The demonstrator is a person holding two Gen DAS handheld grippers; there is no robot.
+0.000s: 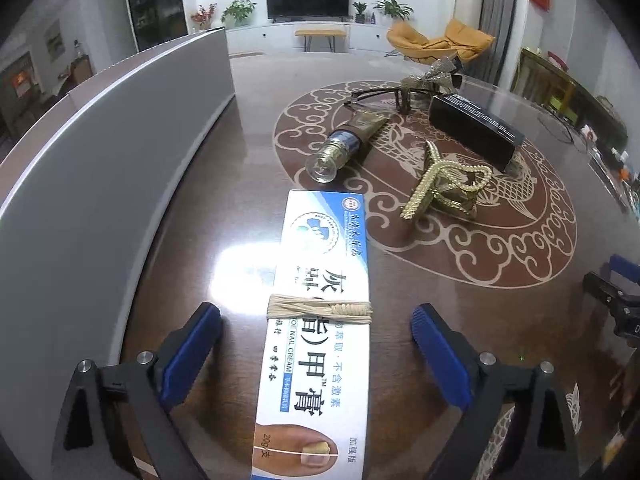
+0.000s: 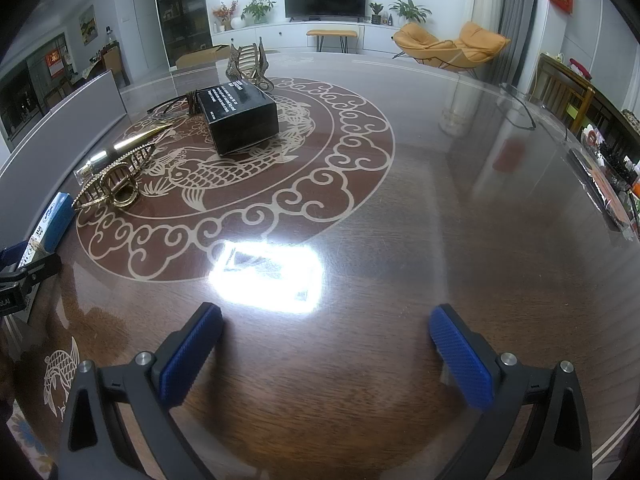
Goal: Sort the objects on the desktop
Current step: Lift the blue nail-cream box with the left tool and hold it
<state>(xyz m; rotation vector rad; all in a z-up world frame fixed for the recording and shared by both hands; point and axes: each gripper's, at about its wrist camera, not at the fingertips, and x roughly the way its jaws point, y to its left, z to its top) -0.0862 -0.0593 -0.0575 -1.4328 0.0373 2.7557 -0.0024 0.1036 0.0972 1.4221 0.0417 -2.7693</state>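
since the left gripper (image 1: 316, 344) has its jaws released wide around the nail cream box (image 1: 316, 320), lying flat on the desk (image 2: 400, 240) just near of the gold hair claw (image 1: 444, 188), back straight off without nudging it, while the right gripper (image 2: 326, 340) hangs open and empty.

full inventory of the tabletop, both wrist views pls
nail cream box: 1, white and blue, rubber-banded, flat between left gripper's open jaws, untouched
tube: 1, gold, clear cap, behind box
hair claw: 1, gold pearl, on medallion
black box: 1, medallion centre
glasses: 1, dark frame, far side
bow clip: 1, glittery gold, far edge
grey panel: 1, left edge
table: 1, brown
left gripper: open
right gripper: open, empty
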